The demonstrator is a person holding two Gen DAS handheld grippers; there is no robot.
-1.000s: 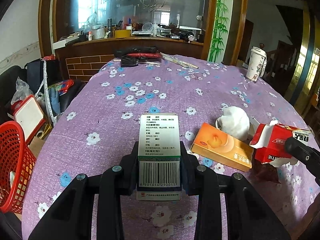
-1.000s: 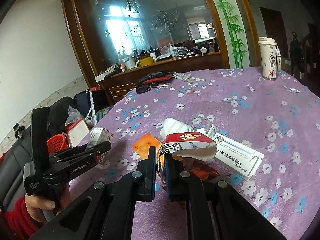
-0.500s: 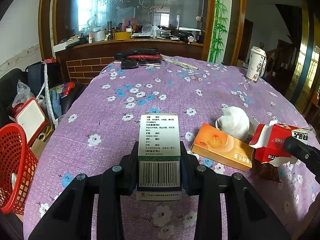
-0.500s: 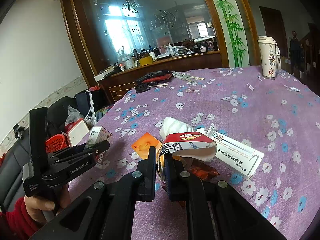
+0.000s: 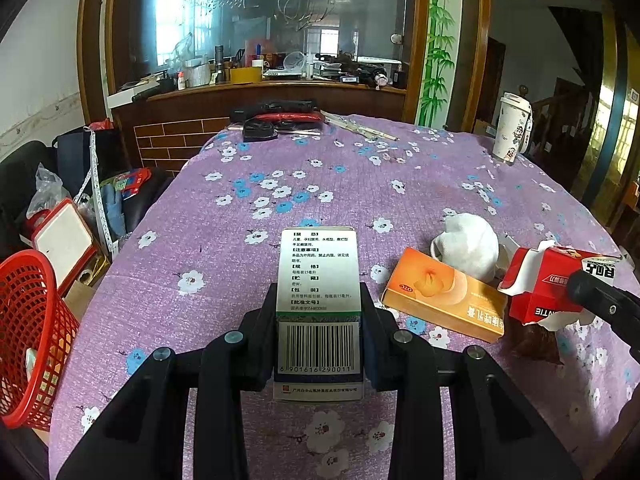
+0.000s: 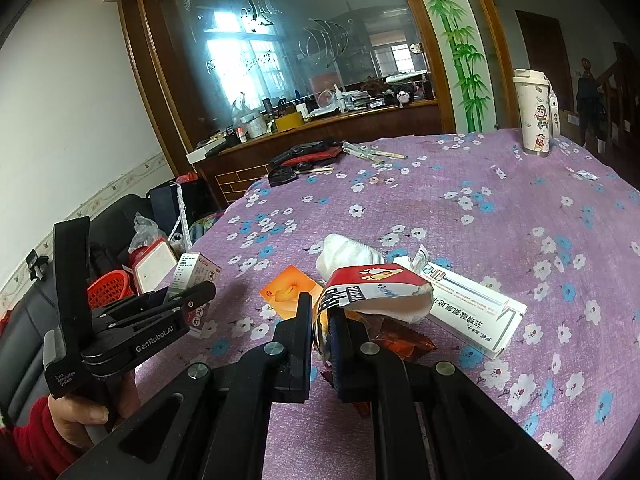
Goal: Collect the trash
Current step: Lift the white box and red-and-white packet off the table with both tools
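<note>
Over a purple floral table (image 5: 320,168), the left gripper (image 5: 319,320) grasps a white medicine box (image 5: 319,292), while the right gripper (image 6: 322,320) clamps a torn red carton (image 6: 372,286). A red basket (image 5: 28,340) waits off the table's left edge.

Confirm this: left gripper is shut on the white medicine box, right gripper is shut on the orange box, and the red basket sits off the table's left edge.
One error. The right gripper is shut on the torn red carton, not the orange box, which lies free on the table, as the right wrist view shows. The left gripper does hold the medicine box, and the red basket sits off the left edge.
</note>
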